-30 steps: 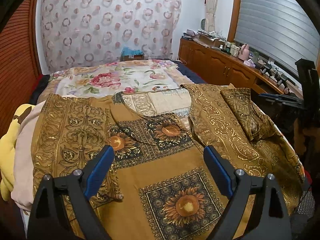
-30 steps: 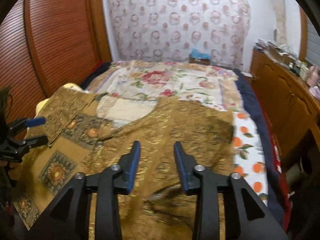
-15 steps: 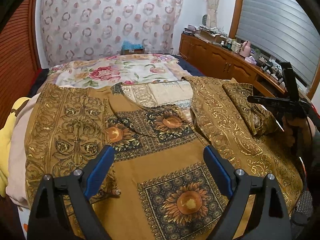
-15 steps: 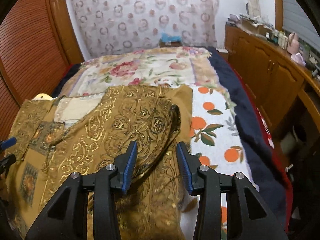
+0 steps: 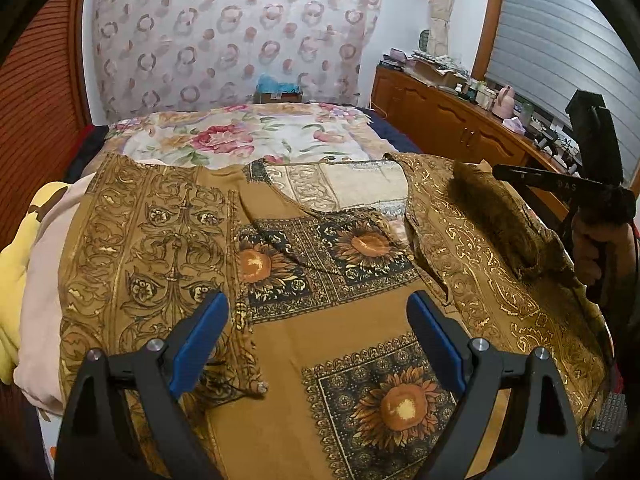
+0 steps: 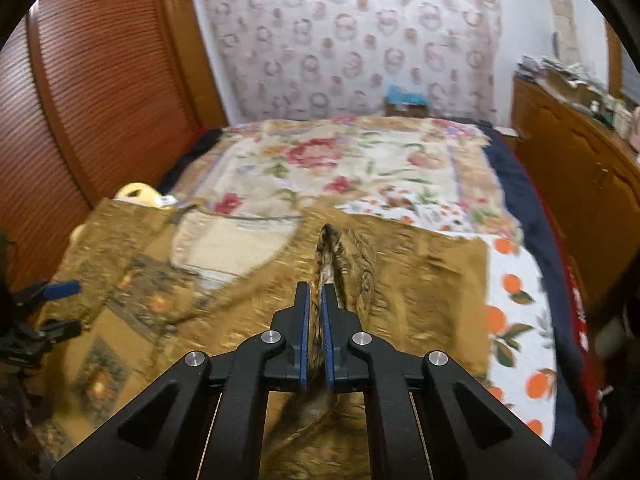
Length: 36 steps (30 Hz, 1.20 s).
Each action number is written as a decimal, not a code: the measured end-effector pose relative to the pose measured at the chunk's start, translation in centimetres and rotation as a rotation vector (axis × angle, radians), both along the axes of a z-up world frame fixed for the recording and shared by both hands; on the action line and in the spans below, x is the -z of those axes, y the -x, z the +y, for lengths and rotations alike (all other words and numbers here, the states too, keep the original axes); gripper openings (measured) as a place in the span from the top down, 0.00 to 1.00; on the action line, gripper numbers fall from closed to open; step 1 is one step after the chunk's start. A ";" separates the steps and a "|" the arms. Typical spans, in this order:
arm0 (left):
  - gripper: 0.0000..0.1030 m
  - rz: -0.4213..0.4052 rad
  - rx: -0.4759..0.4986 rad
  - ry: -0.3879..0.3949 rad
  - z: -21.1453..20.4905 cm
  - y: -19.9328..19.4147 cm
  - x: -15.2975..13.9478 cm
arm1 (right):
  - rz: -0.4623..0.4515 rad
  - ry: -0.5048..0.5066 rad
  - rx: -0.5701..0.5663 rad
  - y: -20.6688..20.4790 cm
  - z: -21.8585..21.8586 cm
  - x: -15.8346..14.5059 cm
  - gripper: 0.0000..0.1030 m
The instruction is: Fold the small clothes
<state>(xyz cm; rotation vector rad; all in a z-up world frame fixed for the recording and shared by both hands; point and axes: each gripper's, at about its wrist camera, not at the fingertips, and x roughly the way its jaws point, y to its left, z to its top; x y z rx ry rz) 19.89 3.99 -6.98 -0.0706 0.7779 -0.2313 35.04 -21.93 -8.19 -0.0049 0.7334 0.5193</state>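
A brown and gold patterned top with sunflower squares (image 5: 332, 320) lies spread front-up on the bed, neckline toward the far end. My left gripper (image 5: 316, 332) is open and empty, hovering over the garment's chest, between its left sleeve and the middle. My right gripper (image 6: 315, 300) is shut on a pinched ridge of the garment's right sleeve (image 6: 332, 252), lifted slightly off the bed. In the left wrist view the right gripper (image 5: 560, 188) shows at the right edge, with the raised sleeve fold (image 5: 492, 216) beside it.
The bed carries a floral blanket (image 5: 240, 136) beyond the garment and an orange-print sheet (image 6: 516, 280) to its right. A yellow pillow (image 5: 12, 272) lies at the left edge. A wooden cabinet (image 5: 448, 120) with clutter stands on the right, slatted wooden doors (image 6: 80, 100) on the left.
My right gripper has closed from open onto the sleeve fabric and moved in over the sleeve. My left gripper has stayed open above the chest, drifting little.
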 end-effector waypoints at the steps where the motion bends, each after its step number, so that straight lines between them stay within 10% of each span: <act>1: 0.11 0.000 0.000 0.001 0.0 -0.1 0.0 | 0.006 0.006 -0.022 0.0 0.5 -0.1 0.95; 12: 0.11 -0.025 -0.055 -0.024 2.6 -1.2 -1.5 | -0.021 0.139 0.086 -0.9 -1.6 0.8 0.59; 36: 0.16 0.048 -0.168 -0.094 13.6 -7.1 -2.0 | 0.059 0.204 0.133 -2.0 -2.2 5.5 0.58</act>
